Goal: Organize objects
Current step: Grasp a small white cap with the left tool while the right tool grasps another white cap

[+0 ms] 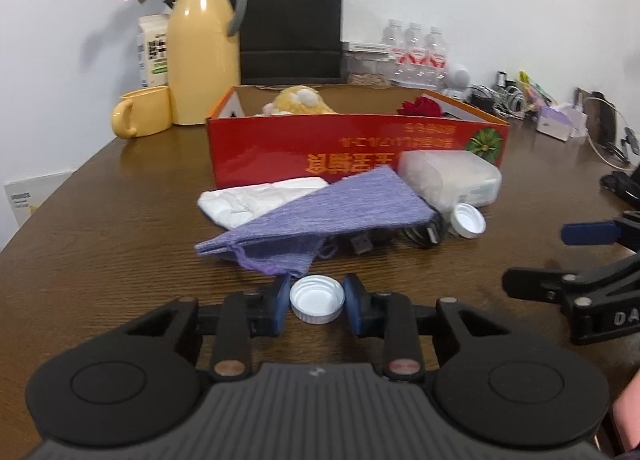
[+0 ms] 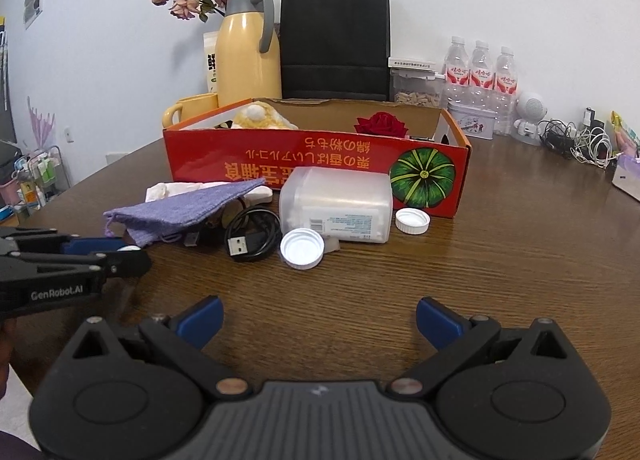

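Observation:
My left gripper (image 1: 317,302) is shut on a white bottle cap (image 1: 317,303), held between its blue pads just above the table, in front of a purple knit pouch (image 1: 320,212). My right gripper (image 2: 319,320) is open and empty over bare wood. Ahead of it lie a second white cap (image 2: 302,249), a third cap (image 2: 413,221), a black USB cable (image 2: 252,238), a clear plastic box (image 2: 336,210) and white cloth (image 1: 256,200). The red cardboard box (image 2: 320,164) behind them holds a yellow plush toy (image 2: 262,118) and a red rose (image 2: 381,125).
A yellow thermos (image 2: 248,56), yellow mug (image 2: 192,108), black paper bag (image 2: 335,44), dried flowers, water bottles (image 2: 480,68), a tin and tangled chargers (image 2: 572,138) stand along the back. The left gripper shows at the left edge of the right wrist view (image 2: 104,252).

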Demonstrator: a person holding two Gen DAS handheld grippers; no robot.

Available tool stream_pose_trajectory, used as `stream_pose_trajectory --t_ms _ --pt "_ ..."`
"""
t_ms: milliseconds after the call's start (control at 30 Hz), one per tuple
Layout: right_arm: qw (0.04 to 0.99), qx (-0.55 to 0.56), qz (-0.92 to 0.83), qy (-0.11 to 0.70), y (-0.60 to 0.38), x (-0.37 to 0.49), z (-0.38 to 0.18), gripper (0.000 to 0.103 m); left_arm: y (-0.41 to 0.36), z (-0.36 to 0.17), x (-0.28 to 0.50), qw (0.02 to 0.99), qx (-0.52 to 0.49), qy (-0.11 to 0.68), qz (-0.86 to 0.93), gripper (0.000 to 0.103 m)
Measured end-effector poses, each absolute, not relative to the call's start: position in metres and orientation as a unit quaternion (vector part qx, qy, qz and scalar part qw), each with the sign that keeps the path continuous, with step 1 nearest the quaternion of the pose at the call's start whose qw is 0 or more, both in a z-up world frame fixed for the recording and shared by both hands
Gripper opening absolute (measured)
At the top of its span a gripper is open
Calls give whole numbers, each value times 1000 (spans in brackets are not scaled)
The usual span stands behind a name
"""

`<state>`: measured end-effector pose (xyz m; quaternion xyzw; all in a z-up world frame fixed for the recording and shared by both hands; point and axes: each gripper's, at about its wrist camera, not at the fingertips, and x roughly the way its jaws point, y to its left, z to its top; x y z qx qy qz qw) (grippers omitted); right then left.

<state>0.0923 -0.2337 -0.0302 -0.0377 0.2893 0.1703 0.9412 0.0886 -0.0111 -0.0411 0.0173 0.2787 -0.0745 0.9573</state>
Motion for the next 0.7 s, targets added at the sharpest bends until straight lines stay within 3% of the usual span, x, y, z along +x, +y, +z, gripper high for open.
stream_pose_trajectory --t_ms 400,533,667,700 --pt "947 -44 161 275 -232 104 -23 100 -3 -23 70 965 6 248 -85 29" --pt "946 -56 163 276 -226 120 -19 81 -1 -14 68 969 9 234 -82 30" --pt "939 -71 178 284 -215 136 -19 51 2 -10 68 971 6 227 -76 30" --pt "938 -72 183 286 -212 138 -20 47 3 -10 69 971 6 227 -75 30"
